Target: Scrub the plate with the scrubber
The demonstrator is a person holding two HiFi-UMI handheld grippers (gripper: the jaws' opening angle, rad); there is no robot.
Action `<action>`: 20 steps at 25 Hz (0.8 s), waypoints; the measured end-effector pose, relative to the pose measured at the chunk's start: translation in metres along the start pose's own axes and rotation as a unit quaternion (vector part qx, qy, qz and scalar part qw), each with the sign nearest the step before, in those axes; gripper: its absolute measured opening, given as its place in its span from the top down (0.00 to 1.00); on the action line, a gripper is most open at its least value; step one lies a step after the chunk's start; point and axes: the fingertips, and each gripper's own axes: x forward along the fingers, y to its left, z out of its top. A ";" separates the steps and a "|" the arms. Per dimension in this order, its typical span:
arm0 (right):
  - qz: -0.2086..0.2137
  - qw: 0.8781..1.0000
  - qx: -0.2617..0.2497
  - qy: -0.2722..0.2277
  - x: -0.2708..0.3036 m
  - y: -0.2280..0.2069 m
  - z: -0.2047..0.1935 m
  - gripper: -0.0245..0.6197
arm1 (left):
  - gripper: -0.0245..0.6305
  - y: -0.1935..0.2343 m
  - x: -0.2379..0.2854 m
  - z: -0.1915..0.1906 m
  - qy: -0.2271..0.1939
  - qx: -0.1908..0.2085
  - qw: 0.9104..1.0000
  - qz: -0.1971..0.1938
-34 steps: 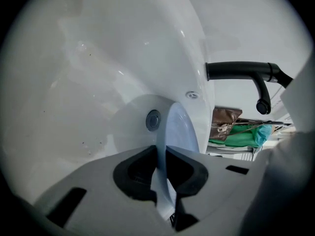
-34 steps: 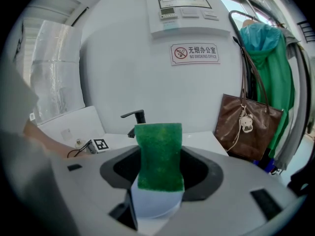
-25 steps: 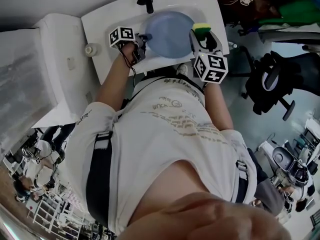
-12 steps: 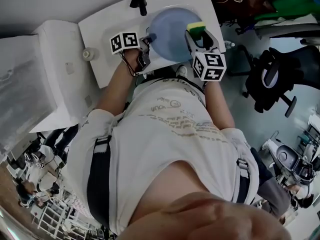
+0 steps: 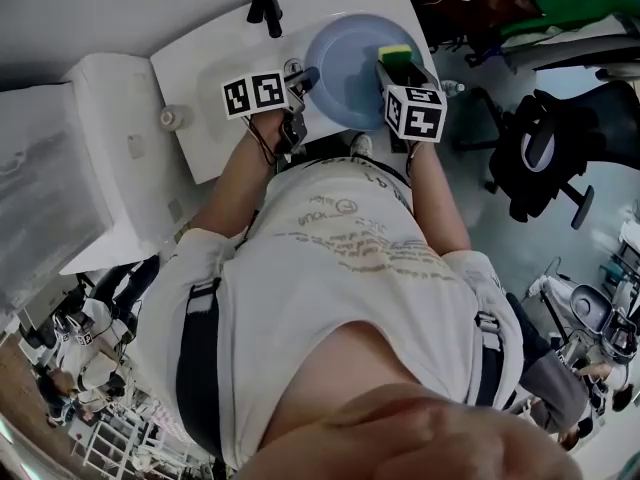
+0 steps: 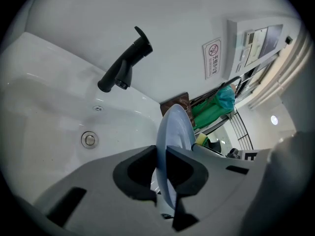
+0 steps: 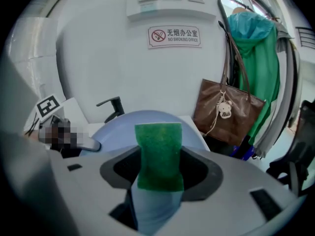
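Note:
My left gripper (image 5: 300, 80) is shut on the rim of a pale blue plate (image 5: 350, 68) and holds it tilted above the white sink (image 5: 210, 58). In the left gripper view the plate (image 6: 173, 132) stands edge-on between the left gripper's (image 6: 161, 154) jaws. A green and yellow scrubber (image 5: 396, 54) is clamped in my right gripper (image 5: 397, 63), over the plate's right side. In the right gripper view the scrubber's green face (image 7: 159, 154) sticks up between the right gripper's (image 7: 159, 166) jaws, in front of the plate (image 7: 123, 127). Whether the scrubber touches the plate I cannot tell.
A black faucet (image 5: 265, 3) stands at the back of the sink, and the drain (image 6: 89, 139) lies below the plate. A small round object (image 5: 172, 117) sits on the sink's left rim. A brown bag (image 7: 226, 112) and a green jacket (image 7: 256, 48) hang at the right, with an office chair (image 5: 540, 158) nearby.
The left gripper has lifted and rolled with the plate. The right gripper has brought the scrubber in from the plate's right edge over its face.

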 end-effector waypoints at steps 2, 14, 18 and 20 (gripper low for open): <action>-0.016 1.000 -0.001 0.013 0.002 -0.007 -0.003 0.60 | 0.89 -0.003 0.001 -0.002 0.002 0.003 1.000 0.001; -0.082 0.996 0.028 0.035 0.007 -0.037 -0.004 0.58 | 0.89 -0.030 0.002 -0.007 0.011 0.071 0.997 -0.020; -0.079 0.996 0.029 0.038 0.013 -0.034 0.002 0.58 | 0.89 -0.029 -0.001 -0.002 0.004 0.084 0.996 -0.017; -0.083 0.995 0.031 0.044 0.016 -0.033 0.003 0.58 | 0.89 -0.029 -0.002 0.001 0.002 0.096 0.995 -0.010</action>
